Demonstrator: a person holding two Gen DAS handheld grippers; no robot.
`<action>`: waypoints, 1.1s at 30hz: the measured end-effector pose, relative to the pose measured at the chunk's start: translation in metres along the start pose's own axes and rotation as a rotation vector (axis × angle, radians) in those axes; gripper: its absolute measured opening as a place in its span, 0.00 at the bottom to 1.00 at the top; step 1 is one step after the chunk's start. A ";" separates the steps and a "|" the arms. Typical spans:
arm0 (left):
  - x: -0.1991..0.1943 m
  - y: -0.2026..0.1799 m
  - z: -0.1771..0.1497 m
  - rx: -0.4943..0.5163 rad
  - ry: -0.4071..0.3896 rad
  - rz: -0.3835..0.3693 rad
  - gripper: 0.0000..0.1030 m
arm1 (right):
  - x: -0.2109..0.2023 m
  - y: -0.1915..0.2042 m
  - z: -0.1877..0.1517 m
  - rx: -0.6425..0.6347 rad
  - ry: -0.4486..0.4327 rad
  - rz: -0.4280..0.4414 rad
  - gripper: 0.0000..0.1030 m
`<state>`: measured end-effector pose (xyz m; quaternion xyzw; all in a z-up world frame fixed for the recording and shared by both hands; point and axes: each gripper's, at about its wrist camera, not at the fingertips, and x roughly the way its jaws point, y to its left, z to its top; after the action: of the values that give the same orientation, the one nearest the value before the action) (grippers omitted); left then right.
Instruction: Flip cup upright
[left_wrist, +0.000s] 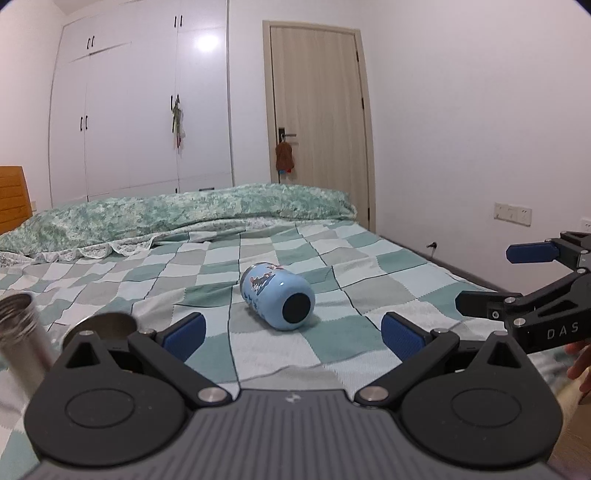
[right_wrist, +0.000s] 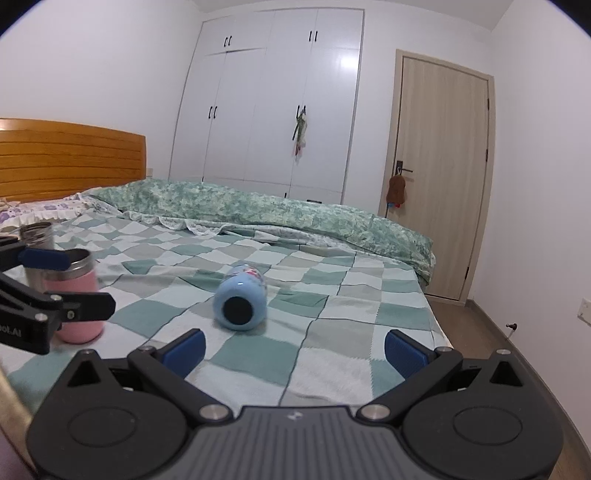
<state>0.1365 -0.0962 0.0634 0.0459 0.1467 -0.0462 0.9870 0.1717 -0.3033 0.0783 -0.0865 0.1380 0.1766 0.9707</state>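
Observation:
A light blue cup (left_wrist: 277, 298) with a cartoon print lies on its side on the checked bedspread, its dark round base toward me. It also shows in the right wrist view (right_wrist: 242, 299). My left gripper (left_wrist: 293, 334) is open and empty, just short of the cup. My right gripper (right_wrist: 293, 349) is open and empty, with the cup ahead and to its left. The right gripper shows at the right edge of the left wrist view (left_wrist: 491, 278); the left gripper shows at the left edge of the right wrist view (right_wrist: 81, 282).
A pink cup (right_wrist: 79, 299) with a steel rim and a steel cup (right_wrist: 37, 247) stand upright left of the blue cup. The steel cup (left_wrist: 20, 336) stands close to my left gripper. A folded green quilt (right_wrist: 266, 214) lies across the bed behind. The bed's right edge (right_wrist: 439, 325) drops to the floor.

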 end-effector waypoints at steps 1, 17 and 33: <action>0.008 -0.001 0.005 -0.003 0.012 0.005 1.00 | 0.008 -0.006 0.004 0.003 0.011 0.007 1.00; 0.146 0.001 0.065 -0.065 0.233 0.151 1.00 | 0.139 -0.069 0.050 -0.002 0.161 0.078 1.00; 0.284 0.023 0.092 -0.144 0.494 0.331 1.00 | 0.269 -0.098 0.066 -0.062 0.271 0.151 1.00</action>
<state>0.4355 -0.1047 0.0695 0.0089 0.3756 0.1383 0.9163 0.4654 -0.2934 0.0720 -0.1286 0.2681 0.2398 0.9242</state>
